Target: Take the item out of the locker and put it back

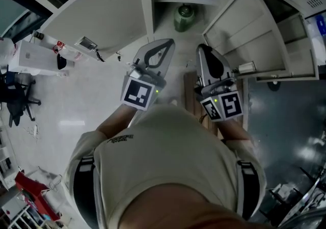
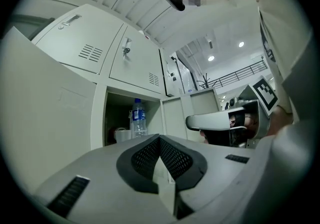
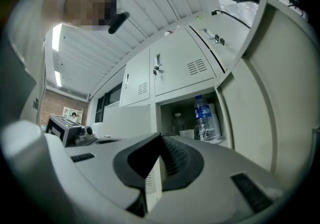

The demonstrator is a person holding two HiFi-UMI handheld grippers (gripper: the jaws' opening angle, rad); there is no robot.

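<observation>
Both are empty and pinched closed: left gripper (image 2: 160, 139) and right gripper (image 3: 161, 136), near the open locker (image 3: 156, 118) but not in it. The water bottle (image 3: 202, 117) stands upright inside, beside a cup (image 3: 190, 133). I'd open the right one wide, go in level and grab it mid-body. The back of the shelf is too dark to read.

Looks like a big work hall or lab, not a home. Plain from the wall of grey metal lockers (image 2: 85, 48), with air slits and keys in the doors, right above the open locker (image 2: 117, 111). Far to the left of the open locker, a red brick wall (image 3: 57, 99) and a long ceiling light (image 3: 56, 38). Off to its right, a high railing (image 2: 240, 73) under round lamps (image 2: 241, 44). Out in front of it, a shiny pale floor (image 1: 76, 105) with a black office chair (image 1: 18, 98).
</observation>
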